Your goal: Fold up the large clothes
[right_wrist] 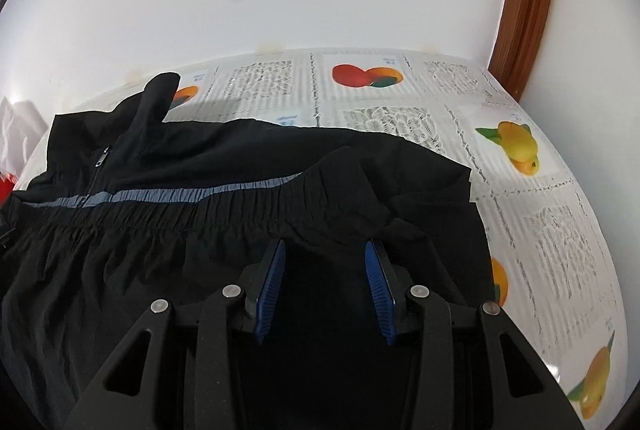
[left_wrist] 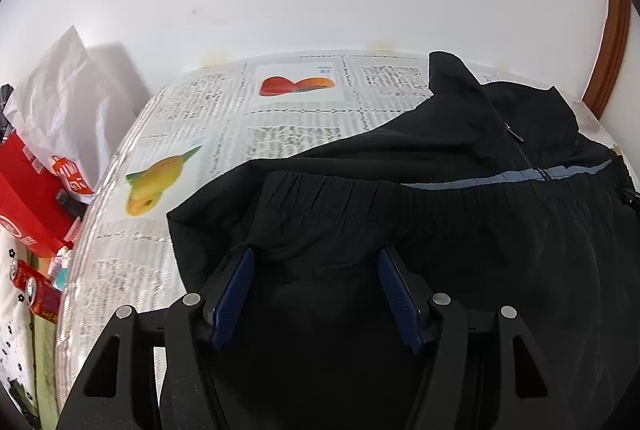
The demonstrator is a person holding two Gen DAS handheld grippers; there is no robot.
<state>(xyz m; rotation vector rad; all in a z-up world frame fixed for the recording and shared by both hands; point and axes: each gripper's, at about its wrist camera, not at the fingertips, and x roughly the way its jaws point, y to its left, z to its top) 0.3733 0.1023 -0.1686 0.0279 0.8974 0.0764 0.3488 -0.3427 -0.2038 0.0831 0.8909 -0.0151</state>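
A black zip jacket (left_wrist: 440, 157) (right_wrist: 200, 157) with a grey stripe (left_wrist: 480, 181) lies on a table covered in newspaper-and-fruit print (left_wrist: 200, 117) (right_wrist: 520, 230). Its gathered elastic hem (left_wrist: 360, 205) (right_wrist: 180, 218) is folded up against the stripe, just below the collar and zipper pull (left_wrist: 516, 137). My left gripper (left_wrist: 317, 254) is over the jacket's left part, jaws apart, fingertips at puckered fabric just short of the hem. My right gripper (right_wrist: 325, 246) is over the right part, jaws apart and a little narrower, tips also at wrinkled fabric. Black cloth fills the gap under both.
Off the table's left edge are a white plastic bag (left_wrist: 68, 89), a red box (left_wrist: 28, 189) and red cans (left_wrist: 36, 294). A white wall runs behind the table. A brown wooden frame (right_wrist: 524, 9) stands at the far right corner.
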